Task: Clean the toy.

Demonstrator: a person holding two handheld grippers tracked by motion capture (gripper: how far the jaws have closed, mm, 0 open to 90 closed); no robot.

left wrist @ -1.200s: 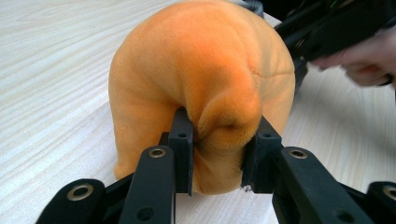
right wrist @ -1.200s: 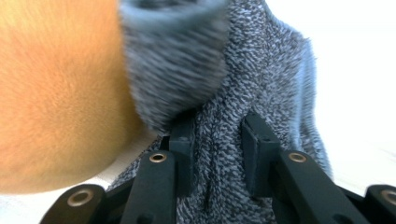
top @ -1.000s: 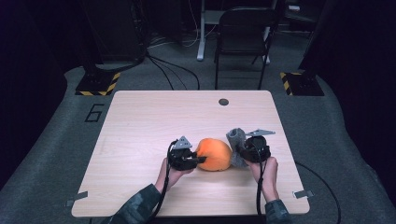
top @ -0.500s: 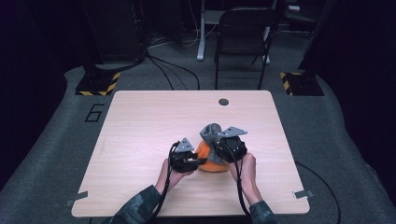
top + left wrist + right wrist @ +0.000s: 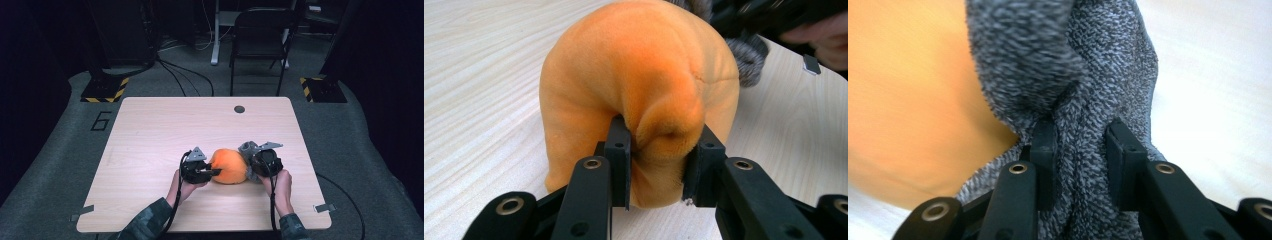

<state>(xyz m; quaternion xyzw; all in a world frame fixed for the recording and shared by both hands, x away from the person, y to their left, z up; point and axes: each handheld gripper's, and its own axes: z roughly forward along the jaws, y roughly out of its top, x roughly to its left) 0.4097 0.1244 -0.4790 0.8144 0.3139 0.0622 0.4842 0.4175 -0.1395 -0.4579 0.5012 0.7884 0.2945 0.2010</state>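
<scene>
Orange plush toy (image 5: 229,166) w/ grey knit end (image 5: 247,149), long axis left-right on surface (image 5: 150,130), left tongs (image 5: 656,152) pinching orange fold, right tongs (image 5: 1080,145) clamped on grey knit

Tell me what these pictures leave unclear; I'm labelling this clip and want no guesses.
- Orange plush: its kind; left gripper view, a fold bunches between the jaws.
- Grey knit fabric: how it joins the plush; right gripper view, too close.
- Dark round spot on the table: too small, high view.
</scene>
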